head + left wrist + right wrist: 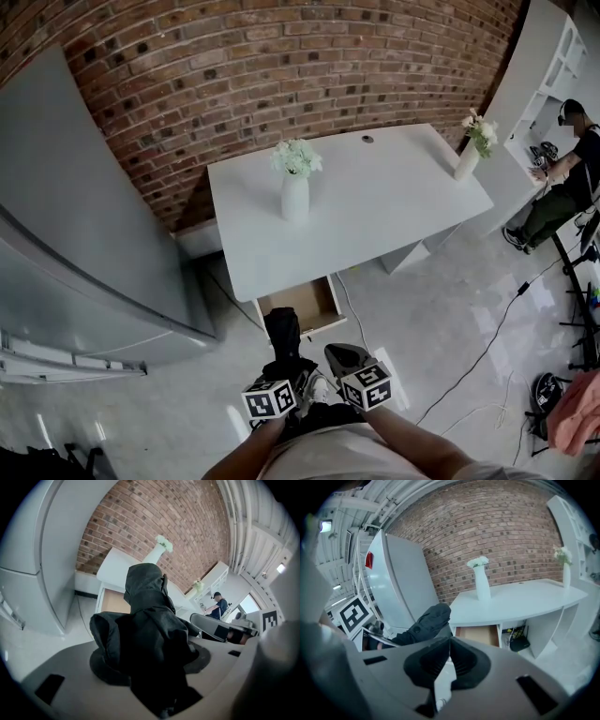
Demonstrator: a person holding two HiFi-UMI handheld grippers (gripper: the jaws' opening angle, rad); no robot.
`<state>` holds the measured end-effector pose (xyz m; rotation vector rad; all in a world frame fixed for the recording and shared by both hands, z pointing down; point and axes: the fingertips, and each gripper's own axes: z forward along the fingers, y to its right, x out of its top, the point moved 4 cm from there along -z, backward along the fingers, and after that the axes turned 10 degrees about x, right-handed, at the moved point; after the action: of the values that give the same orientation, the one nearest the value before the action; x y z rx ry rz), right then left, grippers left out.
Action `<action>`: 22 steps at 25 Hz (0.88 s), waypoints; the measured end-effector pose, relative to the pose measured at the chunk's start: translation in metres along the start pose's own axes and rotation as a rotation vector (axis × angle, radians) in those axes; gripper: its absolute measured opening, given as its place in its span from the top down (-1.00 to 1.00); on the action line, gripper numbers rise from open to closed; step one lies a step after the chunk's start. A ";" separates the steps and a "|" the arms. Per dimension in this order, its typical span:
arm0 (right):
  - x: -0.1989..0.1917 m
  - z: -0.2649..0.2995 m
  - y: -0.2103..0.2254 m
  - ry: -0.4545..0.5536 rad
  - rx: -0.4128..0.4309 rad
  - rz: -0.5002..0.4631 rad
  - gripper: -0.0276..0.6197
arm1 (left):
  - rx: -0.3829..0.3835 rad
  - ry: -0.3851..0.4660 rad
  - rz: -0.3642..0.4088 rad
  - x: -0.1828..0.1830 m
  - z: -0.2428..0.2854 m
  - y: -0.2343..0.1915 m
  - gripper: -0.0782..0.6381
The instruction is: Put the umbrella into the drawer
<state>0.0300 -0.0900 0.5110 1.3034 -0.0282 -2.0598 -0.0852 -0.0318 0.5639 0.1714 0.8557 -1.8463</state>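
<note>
Left gripper (280,368) gripped the folded black umbrella (282,330), its jaws standing wide around the bunched fabric, which filled most of the left gripper view. The umbrella pointed forward from the jaws toward the open drawer (302,305) and hung over the pale floor (422,319) just short of it, not yet inside. The drawer was pulled out from under the near edge of the white table (375,211), and its wooden bottom looked bare. Just beside the left one, the right gripper (343,357) had its jaws closed together with nothing between them, as the right gripper view made plain. On the table stood a white vase (294,197) of white flowers near the left end and a second vase (467,161) at the far right corner. A brick wall (281,66) rose behind the table, and a grey refrigerator (84,244) stood at the left. A seated person (562,178) was at the far right, well apart from the table's drawer.
</note>
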 end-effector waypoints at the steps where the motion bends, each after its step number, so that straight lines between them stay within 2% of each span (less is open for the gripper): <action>1: -0.003 -0.001 0.002 -0.007 0.001 0.002 0.86 | 0.006 -0.009 -0.002 -0.002 0.005 -0.001 0.05; 9: -0.020 0.000 0.017 -0.053 0.024 0.002 0.86 | 0.106 -0.065 0.021 -0.008 0.049 -0.020 0.05; 14: -0.027 0.000 0.026 -0.064 0.044 -0.017 0.86 | 0.146 -0.096 -0.004 -0.010 0.071 -0.027 0.05; 19: -0.029 0.009 0.045 -0.064 0.031 0.000 0.86 | 0.206 -0.139 0.051 -0.014 0.095 -0.038 0.05; 22: -0.028 0.014 0.051 -0.058 0.029 0.002 0.86 | 0.232 -0.169 0.038 -0.020 0.104 -0.047 0.05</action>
<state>0.0534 -0.1182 0.5589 1.2602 -0.0852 -2.1018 -0.0892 -0.0725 0.6728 0.1725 0.5173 -1.8917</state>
